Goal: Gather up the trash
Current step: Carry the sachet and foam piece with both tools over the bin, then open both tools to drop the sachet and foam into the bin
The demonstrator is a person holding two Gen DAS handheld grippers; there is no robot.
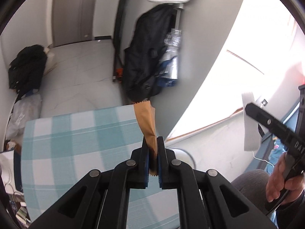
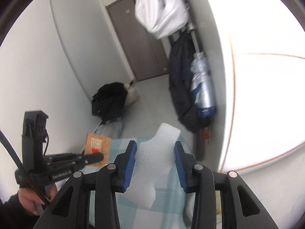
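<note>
My left gripper (image 1: pixel 153 143) is shut on a brown paper bag (image 1: pixel 145 122), held up above the table with the teal checked cloth (image 1: pixel 76 143). In the right wrist view the same bag (image 2: pixel 97 145) shows a red heart and sits in the left gripper (image 2: pixel 99 157). My right gripper (image 2: pixel 156 150) is shut on a white foam piece (image 2: pixel 154 160), its blue pads pressing both sides. In the left wrist view the right gripper (image 1: pixel 247 110) holds that foam piece (image 1: pixel 250 122) at the right edge.
A dark coat (image 2: pixel 183 84) and a silver folded umbrella (image 2: pixel 202 87) hang at the right wall. A black bag (image 2: pixel 110 101) lies on the floor by a brown door (image 2: pixel 137 43). A bright window (image 2: pixel 266 95) is at the right.
</note>
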